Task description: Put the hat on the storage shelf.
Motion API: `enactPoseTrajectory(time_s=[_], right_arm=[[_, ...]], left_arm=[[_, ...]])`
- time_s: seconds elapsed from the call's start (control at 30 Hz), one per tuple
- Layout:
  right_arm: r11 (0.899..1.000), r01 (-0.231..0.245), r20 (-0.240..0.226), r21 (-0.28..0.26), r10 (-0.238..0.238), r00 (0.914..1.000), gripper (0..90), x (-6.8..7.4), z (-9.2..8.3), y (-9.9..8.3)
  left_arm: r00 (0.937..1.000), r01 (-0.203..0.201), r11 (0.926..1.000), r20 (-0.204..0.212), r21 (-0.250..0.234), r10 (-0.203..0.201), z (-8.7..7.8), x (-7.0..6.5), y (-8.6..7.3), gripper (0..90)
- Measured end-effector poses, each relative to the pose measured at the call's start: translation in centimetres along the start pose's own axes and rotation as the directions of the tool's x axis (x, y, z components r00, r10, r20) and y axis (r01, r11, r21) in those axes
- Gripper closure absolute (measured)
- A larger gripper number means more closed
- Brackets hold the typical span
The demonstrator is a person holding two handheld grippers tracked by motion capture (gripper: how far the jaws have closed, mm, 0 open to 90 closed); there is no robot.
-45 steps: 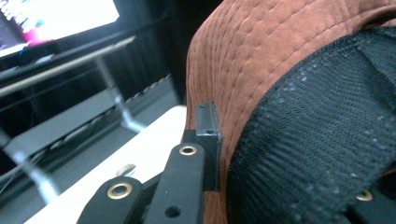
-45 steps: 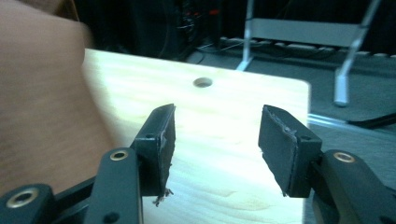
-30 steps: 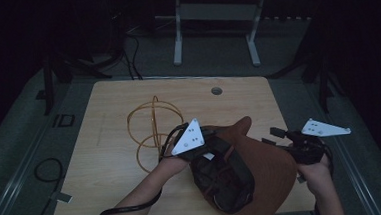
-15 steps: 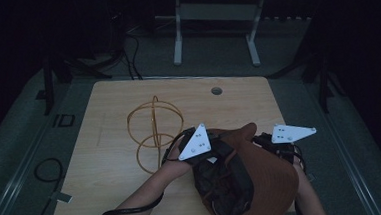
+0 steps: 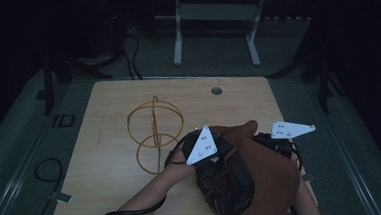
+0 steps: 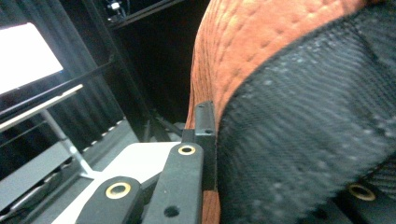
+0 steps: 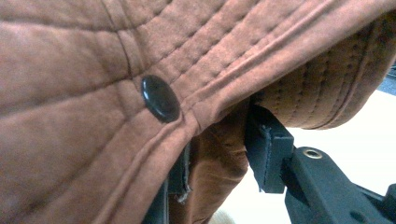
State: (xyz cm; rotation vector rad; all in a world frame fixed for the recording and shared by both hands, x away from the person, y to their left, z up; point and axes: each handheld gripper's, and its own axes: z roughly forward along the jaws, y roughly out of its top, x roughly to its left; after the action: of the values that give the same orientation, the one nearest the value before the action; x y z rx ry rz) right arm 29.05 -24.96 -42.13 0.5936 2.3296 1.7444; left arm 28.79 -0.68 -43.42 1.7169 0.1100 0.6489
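I am holding the hat (image 5: pixel 263 178) with my left gripper (image 5: pixel 209 154), its jaws clamped tight on the edge where the black mesh lining (image 6: pixel 303 130) meets the rust-brown cloth; in the left gripper view one black jaw is pressing flat against that edge. My right gripper (image 5: pixel 281 144) is coming in at the hat's far side. Its jaws have just been closing, and in the right gripper view a fold of the brim near the black snap (image 7: pixel 160 98) is sitting between them. One pad is standing just clear of the cloth, so I am judging this grip as not yet made.

The hat is hanging upturned over the near right part of the table (image 5: pixel 109 117), lining up and facing me, lifted rather than lying flat. The wire stand (image 5: pixel 155 132), two gold rings crossed over a ring base, is standing upright just to the left of my left hand, bare.

As I am reading it, the hat is picked up and one side is secured; the second grip, the carry across and the setting onto the stand are all left to do.

I am seeing no brand, label or writing anywhere on the hat or the stand.
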Motion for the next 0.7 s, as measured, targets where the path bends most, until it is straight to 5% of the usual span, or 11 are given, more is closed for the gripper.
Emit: enactPoseTrajectory(time_s=[0.27,0.33,0.37,0.53,0.7], right_arm=[[1.0,0.029,0.002,0.005,-0.029,0.9996,66.1,0.2,-0.3,0.1],[1.0,0.029,-0.008,0.002,-0.029,0.9996,68.3,0.1,-0.4,0.2],[0.999,0.034,0.021,-0.002,-0.034,0.9992,85.4,0.1,-0.5,0.2],[1.0,0.018,0.02,-0.008,-0.018,0.9996,87.2,0.0,-0.6,0.3],[1.0,0.014,0.061,-0.006,-0.013,0.998,87.6,0.0,-0.8,0.5]], left_arm=[[0.9981,0.055,0.9985,0.03,-0.006,-0.054,-0.1,0.7,0.2,78.7],[0.9972,0.071,0.9974,0.023,-0.003,-0.071,-0.3,1.0,0.4,72.6],[0.9975,0.07,0.9975,0.009,0.0,-0.07,-0.3,1.1,0.4,70.0],[0.997,0.075,0.9971,-0.021,0.013,-0.075,-0.3,1.1,0.5,62.5],[0.9893,0.142,0.988,-0.041,0.06,-0.14,-0.5,1.7,0.4,42.3]])
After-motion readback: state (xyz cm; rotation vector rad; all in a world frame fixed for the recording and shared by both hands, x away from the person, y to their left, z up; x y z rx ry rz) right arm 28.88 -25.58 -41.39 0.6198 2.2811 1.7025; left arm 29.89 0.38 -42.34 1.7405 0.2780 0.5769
